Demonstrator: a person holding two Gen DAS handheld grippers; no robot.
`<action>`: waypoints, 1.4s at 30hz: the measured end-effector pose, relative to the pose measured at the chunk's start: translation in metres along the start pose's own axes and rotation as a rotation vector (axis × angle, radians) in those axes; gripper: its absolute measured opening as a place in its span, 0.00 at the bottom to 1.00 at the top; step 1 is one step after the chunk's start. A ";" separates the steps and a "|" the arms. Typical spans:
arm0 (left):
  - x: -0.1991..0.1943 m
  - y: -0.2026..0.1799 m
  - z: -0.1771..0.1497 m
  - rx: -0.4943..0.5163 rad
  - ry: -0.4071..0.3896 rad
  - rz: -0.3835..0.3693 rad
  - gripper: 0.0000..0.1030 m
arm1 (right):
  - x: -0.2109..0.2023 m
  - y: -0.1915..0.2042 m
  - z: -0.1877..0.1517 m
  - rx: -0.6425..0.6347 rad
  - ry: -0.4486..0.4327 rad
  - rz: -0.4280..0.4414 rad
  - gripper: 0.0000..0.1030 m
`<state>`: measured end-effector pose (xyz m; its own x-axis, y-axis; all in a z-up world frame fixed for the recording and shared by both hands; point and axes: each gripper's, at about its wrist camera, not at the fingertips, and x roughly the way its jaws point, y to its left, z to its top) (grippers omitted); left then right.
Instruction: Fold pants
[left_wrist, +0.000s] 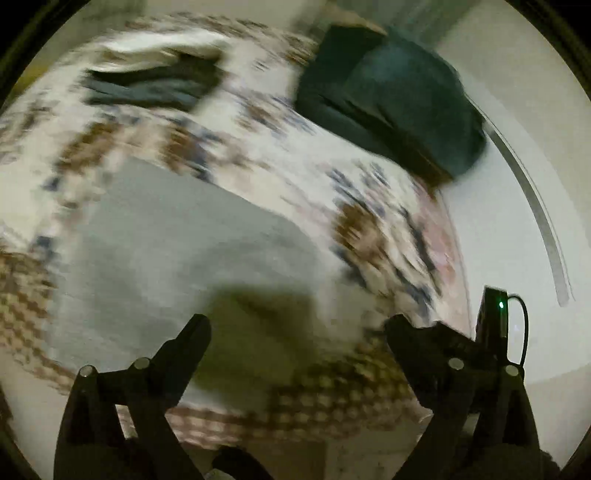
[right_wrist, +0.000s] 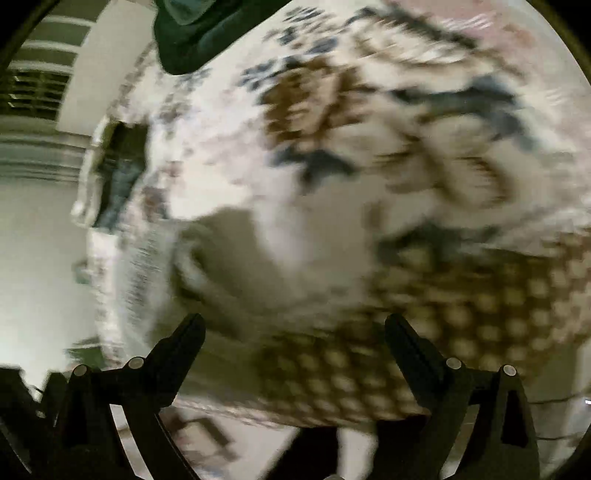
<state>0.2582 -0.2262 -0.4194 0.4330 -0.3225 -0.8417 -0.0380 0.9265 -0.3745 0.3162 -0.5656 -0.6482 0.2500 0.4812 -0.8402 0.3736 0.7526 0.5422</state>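
Pale grey pants (left_wrist: 177, 236) lie flat on a patterned bedspread (left_wrist: 258, 122), blurred by motion. My left gripper (left_wrist: 297, 325) is open and empty, just above the near edge of the pants. In the right wrist view the pants (right_wrist: 258, 258) show as a pale grey patch ahead of my right gripper (right_wrist: 295, 325), which is open and empty above the bedspread (right_wrist: 461, 314). The right gripper's body (left_wrist: 491, 325) shows at the right edge of the left wrist view.
A dark teal pillow (left_wrist: 399, 99) lies at the far right of the bed and also shows in the right wrist view (right_wrist: 192, 33). A pile of dark and white clothes (left_wrist: 155, 77) lies at the far left. A pale wall (left_wrist: 517, 206) lies to the right.
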 end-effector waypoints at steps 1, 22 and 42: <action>-0.002 0.016 0.006 -0.015 -0.009 0.041 0.94 | 0.015 0.011 0.005 0.010 0.019 0.055 0.96; 0.070 0.164 0.037 -0.106 0.151 0.287 0.94 | 0.061 0.014 0.012 0.191 0.077 0.153 0.80; 0.062 0.176 0.022 -0.103 0.223 0.311 0.96 | 0.075 -0.009 -0.065 0.195 0.320 0.054 0.31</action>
<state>0.2978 -0.0784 -0.5290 0.1806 -0.0746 -0.9807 -0.2316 0.9658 -0.1161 0.2731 -0.5070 -0.7172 -0.0062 0.6573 -0.7536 0.5382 0.6374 0.5514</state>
